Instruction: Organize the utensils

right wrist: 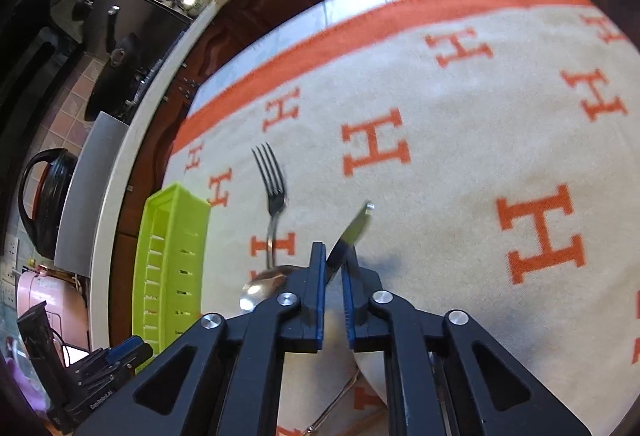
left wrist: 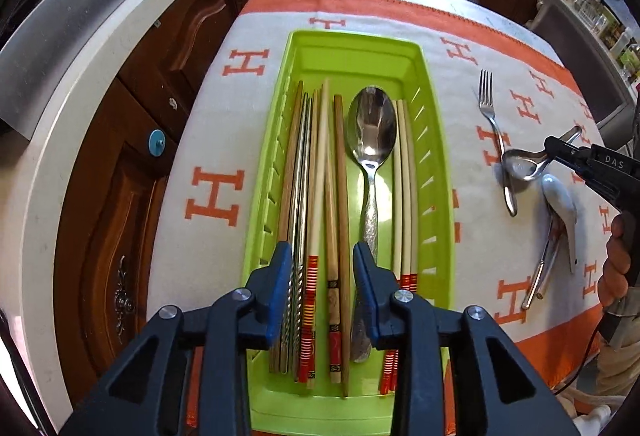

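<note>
Bare cloth [right wrist: 460, 108] beyond fork [right wrist: 269, 172]

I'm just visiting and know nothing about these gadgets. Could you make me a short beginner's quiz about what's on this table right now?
1. True or false: the fork lies inside the green tray.
2. Which item does the right hand-held gripper grip? A) a chopstick B) the metal spoon by its handle C) the white ceramic spoon
3. Fill in: the left hand-held gripper hovers above the tray with its jaws ____ and nothing between them.

Key: 1 false, the fork lies on the cloth beside the tray; 2 B; 3 open.
</note>
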### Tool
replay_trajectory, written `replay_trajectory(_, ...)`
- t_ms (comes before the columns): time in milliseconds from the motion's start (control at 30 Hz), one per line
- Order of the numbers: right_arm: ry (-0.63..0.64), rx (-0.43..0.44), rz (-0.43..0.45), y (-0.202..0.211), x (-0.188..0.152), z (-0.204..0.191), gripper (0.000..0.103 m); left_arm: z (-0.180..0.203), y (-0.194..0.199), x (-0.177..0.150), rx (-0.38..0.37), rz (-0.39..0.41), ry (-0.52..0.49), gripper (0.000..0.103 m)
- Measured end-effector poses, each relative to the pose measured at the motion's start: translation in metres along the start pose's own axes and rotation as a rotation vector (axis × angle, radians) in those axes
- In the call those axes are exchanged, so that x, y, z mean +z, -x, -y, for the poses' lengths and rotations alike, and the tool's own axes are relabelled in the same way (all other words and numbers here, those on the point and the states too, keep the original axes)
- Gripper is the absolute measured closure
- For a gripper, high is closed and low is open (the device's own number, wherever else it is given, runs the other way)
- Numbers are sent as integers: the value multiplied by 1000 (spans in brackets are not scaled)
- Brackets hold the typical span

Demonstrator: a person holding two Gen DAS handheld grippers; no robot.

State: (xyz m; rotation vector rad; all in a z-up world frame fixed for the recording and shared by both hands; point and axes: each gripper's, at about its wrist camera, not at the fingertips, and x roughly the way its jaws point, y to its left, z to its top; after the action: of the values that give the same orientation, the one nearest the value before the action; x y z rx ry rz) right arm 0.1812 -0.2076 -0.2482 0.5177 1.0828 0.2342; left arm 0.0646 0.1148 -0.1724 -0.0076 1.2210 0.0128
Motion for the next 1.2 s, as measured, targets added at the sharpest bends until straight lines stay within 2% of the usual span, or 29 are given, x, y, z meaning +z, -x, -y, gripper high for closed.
replay_trajectory(167, 98, 12, 66, 32, 0, -27, 99, -10, 20, 3, -19, 45, 43, 72)
replay_trajectory(233, 151, 24, 82, 46, -3, -43, 99, -15, 27, 4, -14, 65, 56, 66)
replay_trajectory(300, 222, 43, 90, 59, -7, -66, 99, -21, 37, 5, 4, 98, 69, 53)
replay_trajectory(467, 400, 97, 57, 74, -21, -130, 99, -34, 56, 8, 90, 173, 90, 43)
replay_trajectory(567, 508, 107, -3, 64, -36, -171, 99, -45, 60, 8, 96, 198, 123, 35)
replay_trajectory(800, 766, 52, -190, 11, -87, -248, 99, -66, 47, 2, 78, 181, 179, 34)
replay_trajectory(1000, 832, -23, -287, -42, -109, -270, 98, -77, 31, -5, 45, 150, 212, 34)
replay_trajectory(1067, 806, -62, -289, -55, -108, -270, 93, -80, 28, -6, 37, 147, 217, 34)
replay_trajectory(1133, 764, -74, -285, -63, -99, -264, 83, -82, 27, -6, 34, 147, 221, 34)
replay_trajectory(1200, 710, -75, -261, -64, -91, -258, 68, -84, 26, -5, 30, 148, 229, 30)
